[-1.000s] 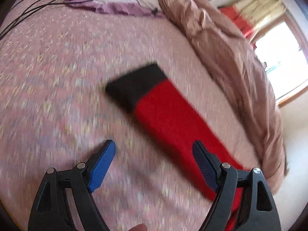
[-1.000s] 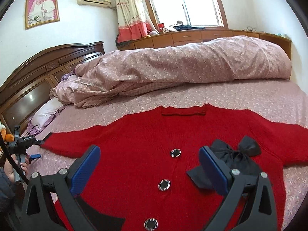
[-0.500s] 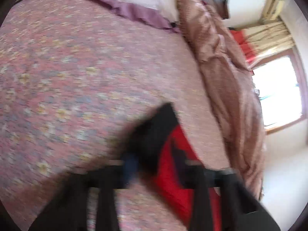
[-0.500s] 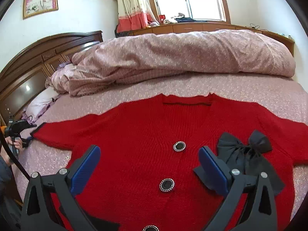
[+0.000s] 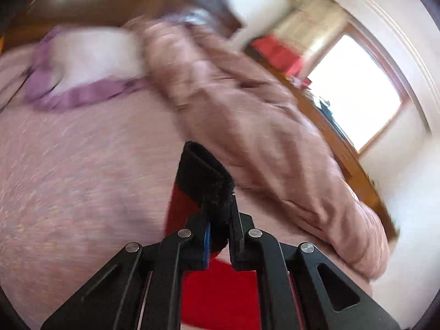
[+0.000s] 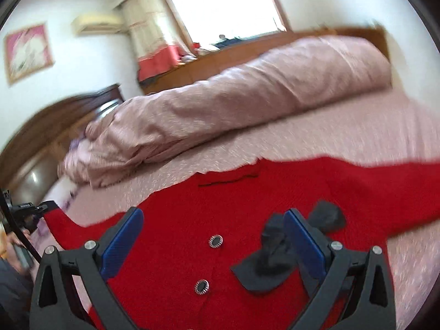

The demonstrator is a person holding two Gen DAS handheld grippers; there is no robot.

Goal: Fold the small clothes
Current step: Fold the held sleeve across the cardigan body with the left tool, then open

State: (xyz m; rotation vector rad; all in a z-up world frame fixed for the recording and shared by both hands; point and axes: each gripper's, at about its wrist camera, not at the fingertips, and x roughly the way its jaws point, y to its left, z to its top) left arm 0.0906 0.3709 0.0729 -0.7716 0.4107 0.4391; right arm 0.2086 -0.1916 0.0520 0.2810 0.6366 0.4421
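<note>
Fuzzy black cuff (image 5: 205, 174) — ribbed red knit

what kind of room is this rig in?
Most likely a home bedroom: a bed with a pink floral sheet, a rolled pink quilt along it, a dark wooden headboard, and a wall-mounted air conditioner beside a curtained window.

bright window (image 6: 225, 2), white walls (image 6: 82, 60), wooden headboard (image 6: 41, 137)
</note>
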